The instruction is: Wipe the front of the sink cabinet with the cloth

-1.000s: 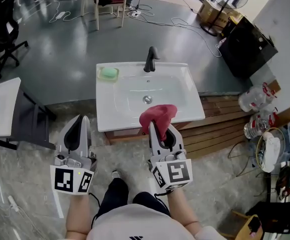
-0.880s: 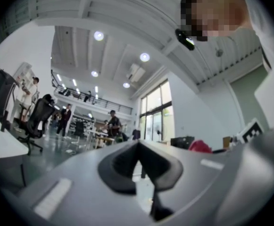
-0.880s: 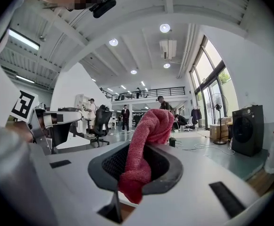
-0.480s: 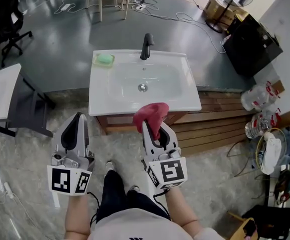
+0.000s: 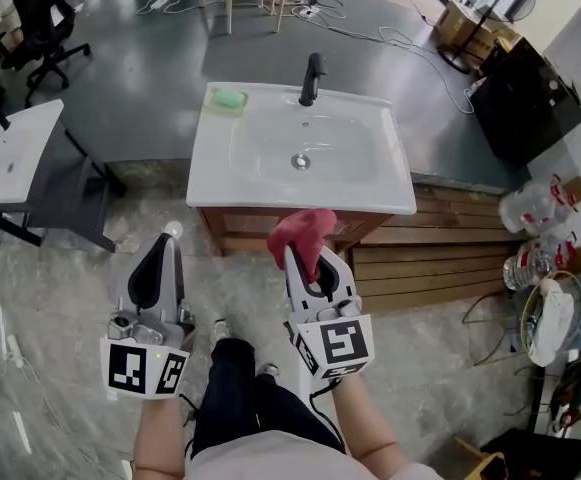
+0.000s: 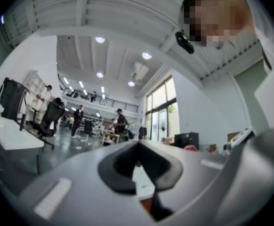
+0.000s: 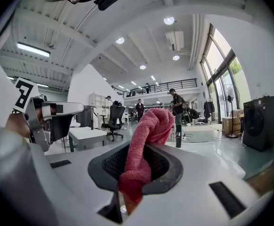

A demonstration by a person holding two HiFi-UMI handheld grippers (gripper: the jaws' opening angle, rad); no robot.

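Note:
A white sink [image 5: 370, 188] with a black tap [image 5: 313, 76] sits on a wooden cabinet [image 5: 242, 228], whose front faces me. My right gripper [image 5: 305, 250] is shut on a red cloth [image 5: 303, 232], which bunches out past the jaw tips just below the sink's front edge. In the right gripper view the red cloth [image 7: 144, 147] rises between the closed jaws. My left gripper [image 5: 163, 250] hangs over the floor to the cabinet's left, jaws shut and empty, as the left gripper [image 6: 137, 163] view confirms.
A green soap dish [image 5: 228, 98] sits at the sink's back left corner. A white table [image 5: 5, 158] stands to the left. Wooden planks [image 5: 440, 263], plastic bottles [image 5: 535, 208] and cables lie to the right. My legs [image 5: 232, 388] are below.
My view has shifted, so the sink sits further right and higher in frame. The right gripper with the cloth now lies below the sink's front edge. The left gripper has kept its place.

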